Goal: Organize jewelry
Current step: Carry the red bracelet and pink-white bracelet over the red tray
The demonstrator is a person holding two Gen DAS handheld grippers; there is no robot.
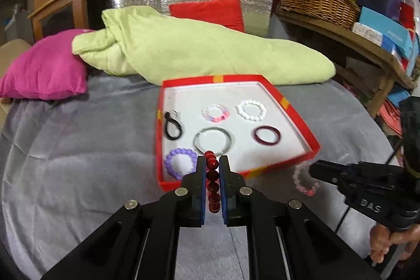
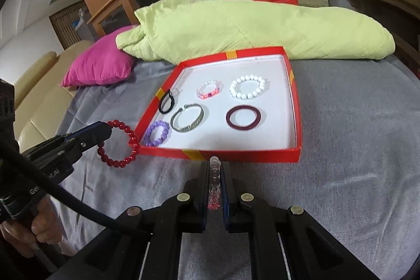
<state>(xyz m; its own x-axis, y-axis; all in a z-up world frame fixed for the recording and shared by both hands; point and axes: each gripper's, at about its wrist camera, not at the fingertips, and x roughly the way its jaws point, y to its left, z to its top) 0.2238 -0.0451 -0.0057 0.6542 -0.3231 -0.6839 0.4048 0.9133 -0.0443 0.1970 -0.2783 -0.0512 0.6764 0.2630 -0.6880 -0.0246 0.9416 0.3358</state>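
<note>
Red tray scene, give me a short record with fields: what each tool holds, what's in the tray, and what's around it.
left tool: shut on red bead bracelet, held just outside the tray's near left corner
right tool: shut on pale pink bead bracelet, held in front of the tray's near wall
tray: red walls, white floor, on grey blanket
inside tray: white bead bracelet, dark red bangle, metal cuff, purple bead bracelet, pink clear bracelet, black loop
behind tray: green quilt, pink pillow
</note>
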